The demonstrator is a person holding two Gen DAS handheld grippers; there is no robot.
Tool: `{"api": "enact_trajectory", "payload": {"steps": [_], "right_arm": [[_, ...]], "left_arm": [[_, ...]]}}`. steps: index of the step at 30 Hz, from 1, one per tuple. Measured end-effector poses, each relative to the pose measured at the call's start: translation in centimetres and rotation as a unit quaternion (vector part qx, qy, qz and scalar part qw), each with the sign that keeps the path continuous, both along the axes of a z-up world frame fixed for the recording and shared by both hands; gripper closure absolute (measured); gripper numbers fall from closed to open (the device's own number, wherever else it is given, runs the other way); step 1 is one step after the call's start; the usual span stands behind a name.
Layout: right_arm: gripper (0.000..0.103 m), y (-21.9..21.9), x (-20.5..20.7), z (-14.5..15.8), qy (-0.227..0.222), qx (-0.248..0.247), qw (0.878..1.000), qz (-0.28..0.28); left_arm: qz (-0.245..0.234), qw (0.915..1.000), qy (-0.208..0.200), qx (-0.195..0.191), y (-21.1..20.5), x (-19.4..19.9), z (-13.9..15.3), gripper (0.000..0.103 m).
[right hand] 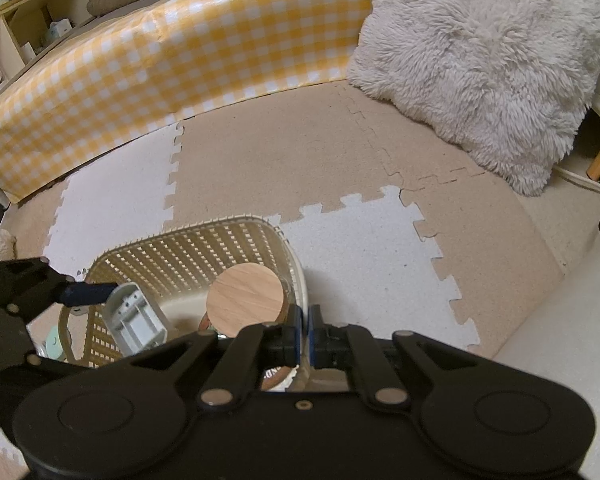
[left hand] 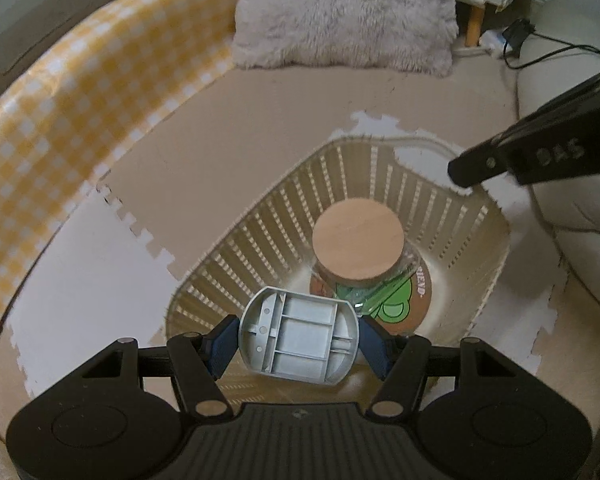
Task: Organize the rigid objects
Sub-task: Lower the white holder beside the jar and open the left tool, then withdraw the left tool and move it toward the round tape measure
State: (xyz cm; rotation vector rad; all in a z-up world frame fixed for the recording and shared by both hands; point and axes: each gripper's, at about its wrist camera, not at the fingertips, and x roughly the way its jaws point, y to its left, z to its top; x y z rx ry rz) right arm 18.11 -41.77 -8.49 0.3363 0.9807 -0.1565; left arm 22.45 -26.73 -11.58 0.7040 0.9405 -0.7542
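Observation:
A cream slatted basket point(left hand: 260, 208) point(right hand: 180, 256) stands on the foam floor mats. Inside it is a clear jar with a round wooden lid point(left hand: 358, 240) point(right hand: 246, 300), resting over a disc with a green print point(left hand: 400, 304). My left gripper point(left hand: 299, 340) is shut on a grey plastic piece point(left hand: 300, 340) point(right hand: 134, 320) with its ribbed underside showing, held above the basket's near side. My right gripper point(right hand: 304, 336) point(left hand: 466, 172) is shut on the basket's rim at its far right edge as the left wrist view shows it.
A fluffy pale cushion point(left hand: 344, 12) point(right hand: 480, 60) and a yellow checked panel point(left hand: 60, 100) point(right hand: 160, 48) border the beige and white puzzle mats. A black plug and cable point(left hand: 516, 36) lie at the far right. A mint-green object point(right hand: 54, 344) sits outside the basket.

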Motion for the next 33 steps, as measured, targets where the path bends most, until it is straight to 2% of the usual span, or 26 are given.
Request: {"api": "enact_trajectory", "payload": {"steps": [6,10,17,29,33], "right_arm": [[0.099,-0.2,0.0,-0.1,0.001,0.003,1.000,-0.002],[0.099,-0.3,0.0,-0.1,0.001,0.003,1.000,-0.001],[0.099,-0.3,0.0,-0.1,0.001,0.003,1.000,-0.001],[0.099,0.0,0.2,-0.3,0.006,0.000,1.000,0.000],[0.099,0.0,0.2,-0.3,0.005,0.002,1.000,0.000]], "left_arm": [[0.025,0.9994,0.019,-0.016,0.6,1.0,-0.6,0.036],[0.035,0.9993,0.004,-0.012,0.6,1.1,-0.5,0.025],[0.044,0.9983,0.023,-0.030,1.4,1.2,0.3,0.017],[0.047,0.9954,0.035,-0.075,2.7,-0.7,3.6,0.011],[0.041,0.9951,0.022,-0.088,3.1,-1.8,5.3,0.005]]}}
